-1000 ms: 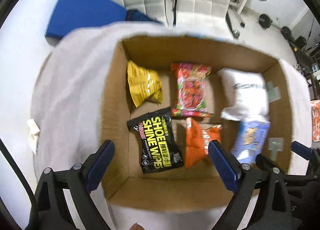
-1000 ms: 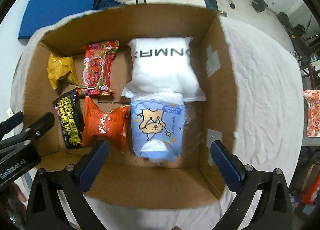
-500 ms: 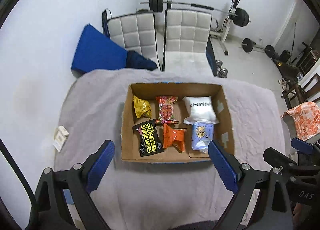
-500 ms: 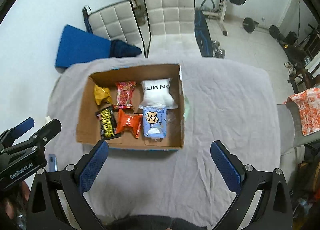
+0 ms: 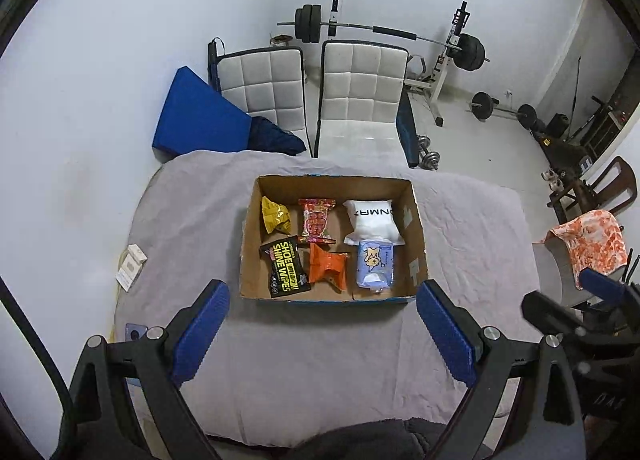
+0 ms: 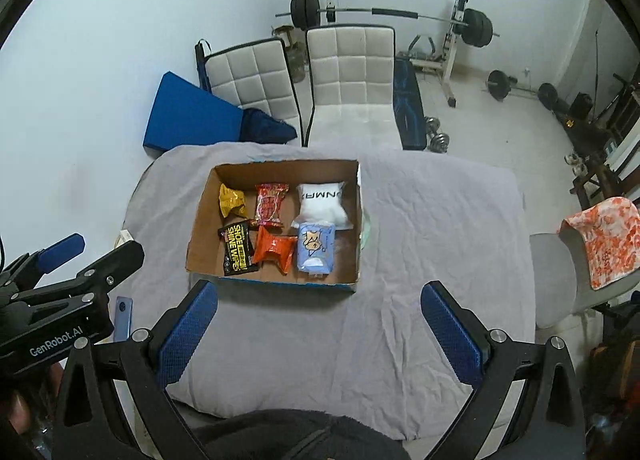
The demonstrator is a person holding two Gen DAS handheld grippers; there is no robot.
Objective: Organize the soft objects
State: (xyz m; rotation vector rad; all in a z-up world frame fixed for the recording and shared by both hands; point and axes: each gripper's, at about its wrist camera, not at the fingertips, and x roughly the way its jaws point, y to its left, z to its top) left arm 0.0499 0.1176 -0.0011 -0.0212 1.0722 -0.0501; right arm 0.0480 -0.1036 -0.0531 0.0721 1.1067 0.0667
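An open cardboard box [image 5: 249, 244] [image 6: 200, 228] sits on a grey-clothed table. Inside lie a yellow packet [image 5: 274, 215], a red snack pack [image 5: 317, 220], a white pouch [image 5: 372, 220], a black shoe-wipes pack [image 5: 285, 271], an orange packet [image 5: 327, 266] and a light blue tissue pack [image 5: 375, 265]. My left gripper [image 5: 322, 334] is open and empty, high above the table's near edge. My right gripper [image 6: 320, 334] is open and empty, held back likewise.
A white card box [image 5: 131, 266] lies at the table's left edge, a blue phone [image 6: 122, 318] near the front left. Two white chairs [image 5: 360, 100] and a blue mat [image 5: 196, 116] stand behind. An orange-patterned cloth [image 5: 588, 246] drapes a chair at right. Weights stand at the back.
Both grippers have pulled up and back from just over the box to high above the table's near edge. Both stayed open and empty. The items in the box have not moved.
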